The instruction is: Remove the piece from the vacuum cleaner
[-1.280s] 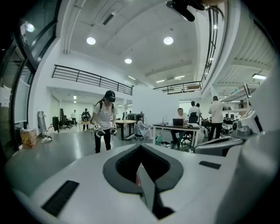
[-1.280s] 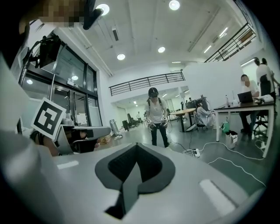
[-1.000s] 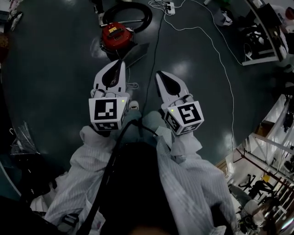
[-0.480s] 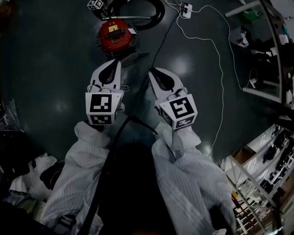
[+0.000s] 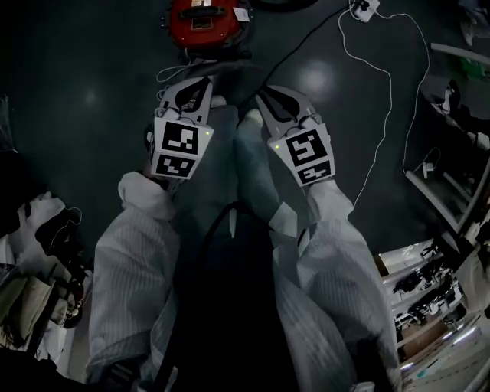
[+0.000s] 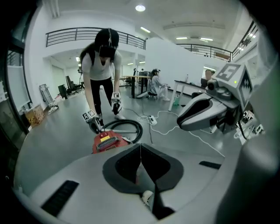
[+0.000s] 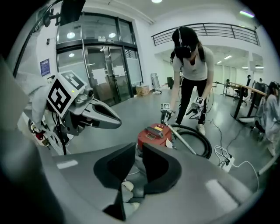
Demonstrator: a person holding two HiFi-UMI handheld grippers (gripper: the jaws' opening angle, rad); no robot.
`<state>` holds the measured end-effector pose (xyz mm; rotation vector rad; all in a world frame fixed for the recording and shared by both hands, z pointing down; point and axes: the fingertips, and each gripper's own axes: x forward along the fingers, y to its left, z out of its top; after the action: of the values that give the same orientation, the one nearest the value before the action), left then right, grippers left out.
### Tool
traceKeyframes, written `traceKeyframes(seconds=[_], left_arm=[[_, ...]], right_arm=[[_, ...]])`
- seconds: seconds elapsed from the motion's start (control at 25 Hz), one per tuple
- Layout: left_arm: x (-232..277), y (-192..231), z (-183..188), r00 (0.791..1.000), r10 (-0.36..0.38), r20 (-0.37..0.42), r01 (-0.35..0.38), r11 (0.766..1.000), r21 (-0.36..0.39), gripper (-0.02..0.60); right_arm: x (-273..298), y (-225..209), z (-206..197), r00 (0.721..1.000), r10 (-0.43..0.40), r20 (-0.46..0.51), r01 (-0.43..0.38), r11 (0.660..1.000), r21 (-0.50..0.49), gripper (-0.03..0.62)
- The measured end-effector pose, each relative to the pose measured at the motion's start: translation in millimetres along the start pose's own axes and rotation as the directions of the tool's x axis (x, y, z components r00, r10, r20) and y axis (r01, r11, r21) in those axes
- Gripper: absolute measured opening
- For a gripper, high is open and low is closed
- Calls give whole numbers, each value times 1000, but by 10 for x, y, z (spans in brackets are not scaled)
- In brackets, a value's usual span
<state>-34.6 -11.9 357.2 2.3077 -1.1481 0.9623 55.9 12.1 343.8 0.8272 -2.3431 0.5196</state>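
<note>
The red vacuum cleaner (image 5: pixel 203 19) stands on the dark floor at the top edge of the head view, with its black hose (image 7: pixel 199 141) coiled behind it. My left gripper (image 5: pixel 200 86) points at it from a short way off, jaws shut and empty. My right gripper (image 5: pixel 272 98) is beside it, level with it. Its jaws have just been opening and show a narrow gap with nothing in it. In the left gripper view the vacuum cleaner (image 6: pixel 107 142) lies just beyond the closed jaw tips. In the right gripper view the vacuum cleaner (image 7: pixel 154 133) sits past the parted tips.
Another person (image 7: pixel 192 65) bends over the vacuum cleaner from its far side, holding two grippers near the hose. A white cable runs to a power strip (image 5: pixel 366 9). Shelving (image 5: pixel 459 115) lines the right; bags and clutter (image 5: pixel 38 230) lie at the left.
Both grippers have dropped and moved forward toward the vacuum cleaner, which now sits at the view's top edge. My feet now show under the grippers.
</note>
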Motion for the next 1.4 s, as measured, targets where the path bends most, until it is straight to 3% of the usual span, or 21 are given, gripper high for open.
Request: traceKeyframes(seconds=[0.2, 0.48, 0.64, 0.8, 0.96, 1.04, 1.08, 1.16, 1.28, 1.4], left_arm=[[879, 131, -714, 994, -32, -106, 33, 999, 3, 6], [1615, 457, -1207, 989, -51, -139, 47, 998, -33, 8], [1907, 634, -1400, 982, -75, -175, 65, 996, -64, 57], [2111, 834, -1560, 980, -46, -192, 21, 991, -131, 67], [2238, 929, -1608, 979, -31, -202, -7, 983, -184, 67], [2271, 951, -1626, 977, -16, -210, -21, 985, -170, 67], [2276, 972, -1625, 978, -3, -210, -31, 987, -161, 67], [2279, 1004, -1612, 978, 12, -211, -50, 983, -177, 67], [2336, 990, -1608, 972, -3, -236, -52, 973, -227, 67], [2378, 974, -1628, 967, 18, -254, -69, 978, -195, 67]], right_arm=[[784, -265, -683, 993, 50, -104, -60, 994, -94, 36], [1867, -475, -1269, 962, 85, -259, -159, 947, -279, 126], [2355, -451, -1527, 927, 94, -364, -256, 868, -426, 166], [2651, -384, -1799, 894, 68, -443, -328, 772, -544, 166], [2763, -366, -1951, 860, 39, -510, -376, 723, -579, 168], [2757, -337, -2000, 835, 35, -549, -411, 701, -582, 165], [2748, -318, -2014, 827, 29, -561, -425, 685, -591, 127], [2733, -299, -2019, 827, 12, -562, -430, 656, -620, 114], [2711, -322, -2028, 829, 1, -560, -422, 659, -623, 110], [2679, -323, -2068, 823, 10, -569, -412, 699, -584, 57]])
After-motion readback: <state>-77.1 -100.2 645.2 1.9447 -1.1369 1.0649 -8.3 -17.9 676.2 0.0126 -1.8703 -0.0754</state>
